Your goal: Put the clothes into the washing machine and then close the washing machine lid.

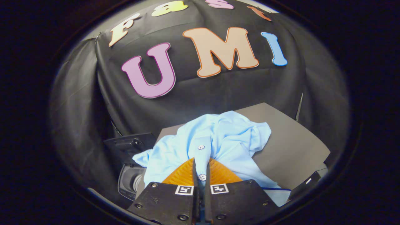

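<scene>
A grey tabletop (290,140) stands before the booth's black cloth wall (218,90).

Bright, even overhead light; sharp centre, fisheye-warped edges.

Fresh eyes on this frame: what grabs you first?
The crumpled light blue shirt, heaped on a grey table just ahead of the fingers. The gripper is shut on its buttoned placket, a button sitting right in the pinch. Left of the shirt, lower down, a dark machine with a round opening.
</scene>
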